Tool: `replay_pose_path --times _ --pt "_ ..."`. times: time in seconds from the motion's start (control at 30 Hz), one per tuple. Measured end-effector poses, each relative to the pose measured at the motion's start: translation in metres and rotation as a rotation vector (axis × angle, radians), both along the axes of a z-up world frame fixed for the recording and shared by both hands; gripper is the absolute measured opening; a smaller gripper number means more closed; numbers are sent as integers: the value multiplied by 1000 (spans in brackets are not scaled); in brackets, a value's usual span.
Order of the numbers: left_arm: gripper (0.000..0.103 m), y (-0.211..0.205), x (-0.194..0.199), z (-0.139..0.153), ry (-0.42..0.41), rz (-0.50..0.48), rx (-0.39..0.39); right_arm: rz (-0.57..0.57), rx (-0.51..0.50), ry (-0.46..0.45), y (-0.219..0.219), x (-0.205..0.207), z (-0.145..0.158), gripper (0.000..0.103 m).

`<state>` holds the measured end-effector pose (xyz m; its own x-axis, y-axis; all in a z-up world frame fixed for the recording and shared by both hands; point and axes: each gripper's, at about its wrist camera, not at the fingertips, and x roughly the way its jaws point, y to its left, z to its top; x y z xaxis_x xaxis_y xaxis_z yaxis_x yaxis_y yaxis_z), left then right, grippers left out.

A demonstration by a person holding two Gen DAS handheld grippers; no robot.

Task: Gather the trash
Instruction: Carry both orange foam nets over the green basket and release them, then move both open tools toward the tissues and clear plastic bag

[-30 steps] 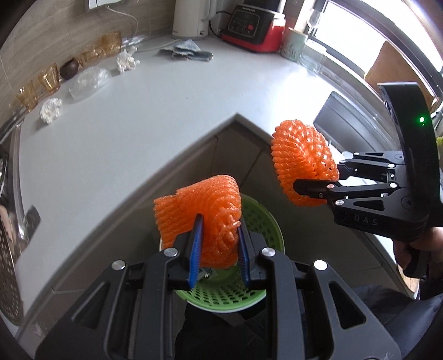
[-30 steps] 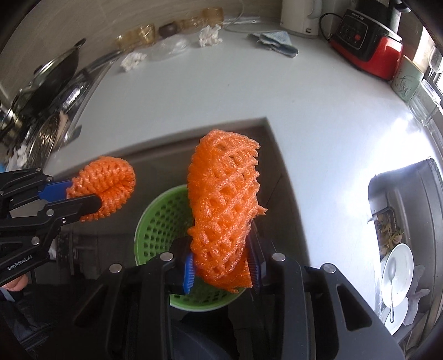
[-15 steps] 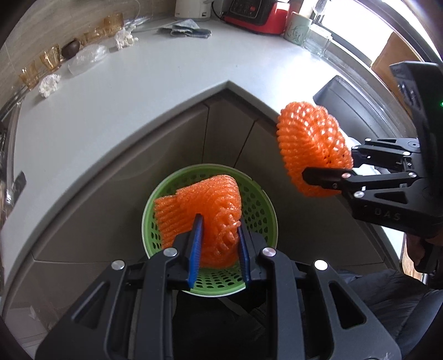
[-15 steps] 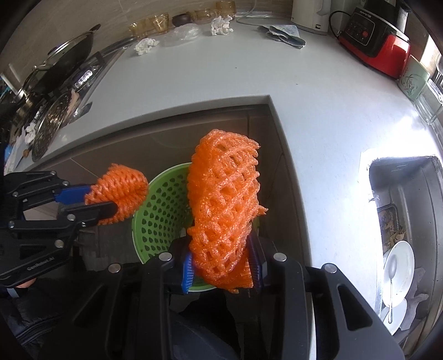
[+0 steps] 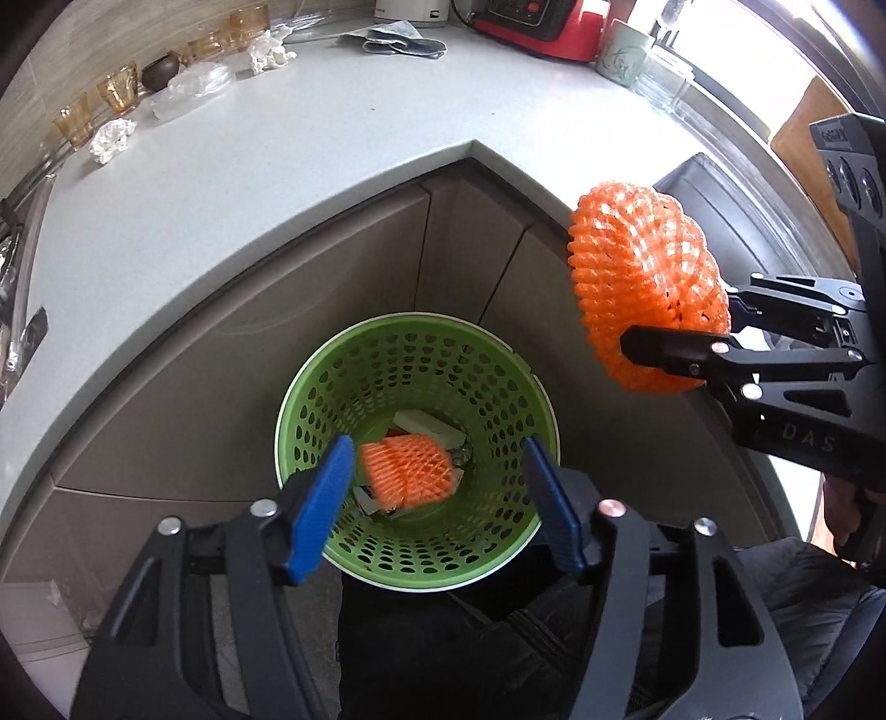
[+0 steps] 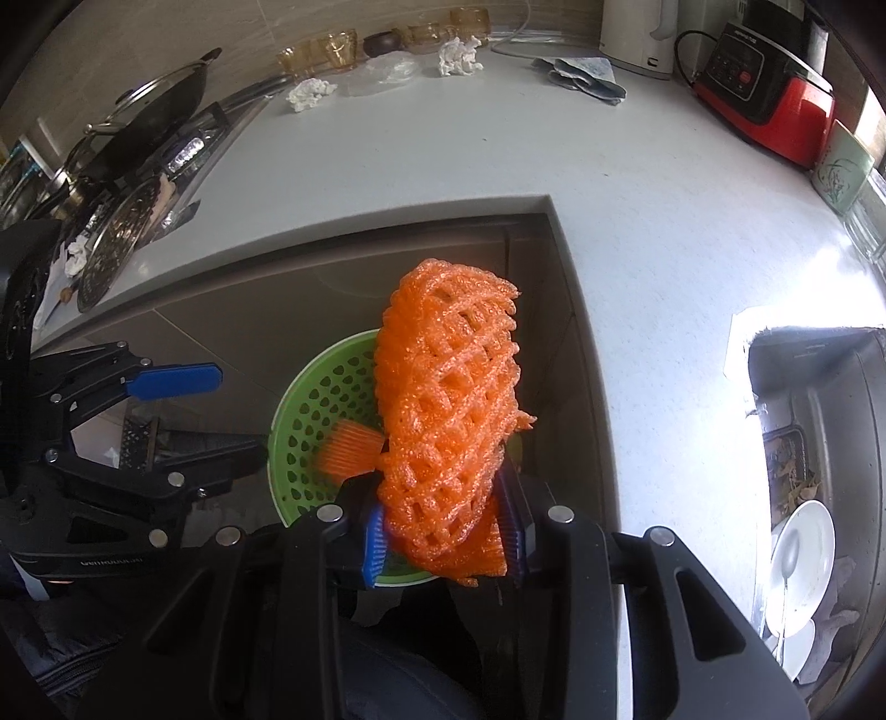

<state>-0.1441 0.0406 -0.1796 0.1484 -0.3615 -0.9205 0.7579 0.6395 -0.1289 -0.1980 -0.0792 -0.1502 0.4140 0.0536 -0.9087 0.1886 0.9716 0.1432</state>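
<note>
- Your left gripper [image 5: 437, 493] hangs over the round green perforated plastic basket [image 5: 387, 354], its blue-padded jaws opening with nothing pressed between them.
- A blurred piece of orange foam fruit netting [image 5: 407, 471] sits inside that basket, among pale scraps [image 5: 429, 429] at the bottom.
- Your right gripper [image 6: 443, 545] is clamped on a second, larger orange foam net sleeve [image 6: 448, 399], held just beside the basket rim.
- The basket stands on the floor in the inner corner of the pale grey L-shaped countertop [image 5: 277, 155], against the brown cabinet doors [image 5: 470, 243].
- Far back on the counter lie two crumpled white tissues [image 6: 310, 91], a clear plastic bag [image 6: 387, 69] and a grey cloth [image 6: 587, 77], near amber glass cups [image 6: 326, 47].
- A red appliance [image 6: 769, 105] sits at the counter's right; the sink [image 6: 830, 421] holds white plates [image 6: 803, 554].
</note>
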Motion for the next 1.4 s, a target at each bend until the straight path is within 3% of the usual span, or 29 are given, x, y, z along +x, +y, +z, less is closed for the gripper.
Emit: replay_pose_path --times 0.17,0.27,0.7,0.8,0.9,1.17,1.33,1.4 --pt "67 -2 3 5 -30 25 2 20 7 -2 -1 3 -2 35" --pt "73 5 11 14 -55 79 -9 41 14 5 -1 4 -4 35" --pt "81 23 39 41 -123 254 -29 161 39 69 12 11 -23 37" --pt "81 25 43 41 -122 283 -25 189 37 73 17 13 -24 47" --pt "81 28 44 42 -120 303 -24 203 19 62 20 14 -22 68" --pt "81 31 45 47 -132 340 -23 199 32 27 14 21 -14 70" --pt "84 35 50 55 -146 371 -27 162 32 -10 9 24 -4 82" --pt "87 39 54 59 -157 389 -27 146 22 -31 7 28 1 91"
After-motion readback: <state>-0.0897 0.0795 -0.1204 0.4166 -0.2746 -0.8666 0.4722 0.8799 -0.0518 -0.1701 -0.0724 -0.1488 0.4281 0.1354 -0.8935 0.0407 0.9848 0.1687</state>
